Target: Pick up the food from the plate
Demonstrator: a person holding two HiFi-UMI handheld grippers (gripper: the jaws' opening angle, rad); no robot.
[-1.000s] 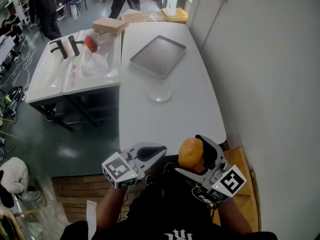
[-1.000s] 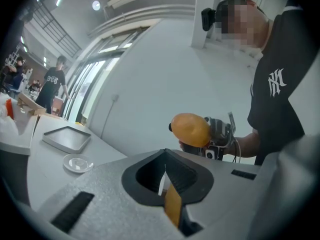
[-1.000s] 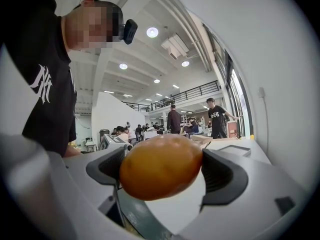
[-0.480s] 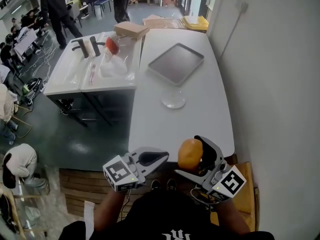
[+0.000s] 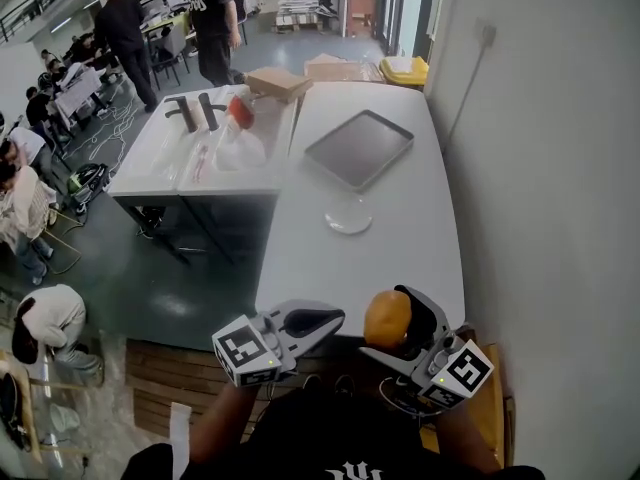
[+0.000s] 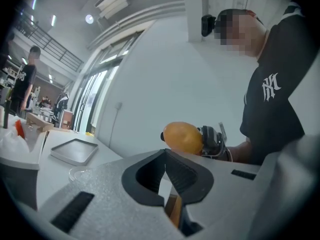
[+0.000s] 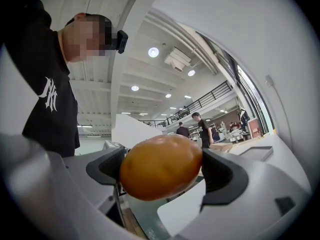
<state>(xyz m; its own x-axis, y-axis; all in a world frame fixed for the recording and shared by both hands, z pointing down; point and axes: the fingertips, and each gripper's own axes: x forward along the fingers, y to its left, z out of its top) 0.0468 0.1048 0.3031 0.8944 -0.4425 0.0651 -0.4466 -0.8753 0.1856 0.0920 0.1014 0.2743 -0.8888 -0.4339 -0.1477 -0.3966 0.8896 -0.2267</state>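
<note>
Right tongs (image 5: 390, 320) pinch the orange, egg-shaped food (image 7: 161, 166) crosswise, its long axis spanning the jaws. They hold it off the near edge of the white surface (image 5: 400, 258), well apart from the bare glass plate (image 5: 348, 215). Left tongs (image 6: 165, 171), pressed together and empty, hover just beside it. Bare surface lies ahead, with a wall (image 5: 540, 168) at the right.

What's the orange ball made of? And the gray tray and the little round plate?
The orange ball looks smooth and slightly shiny, maybe plastic toy food or real fruit skin; I can't tell which. The tray looks like dull gray metal with a raised rim. The plate looks like clear glass: the white table shows through it.
</note>
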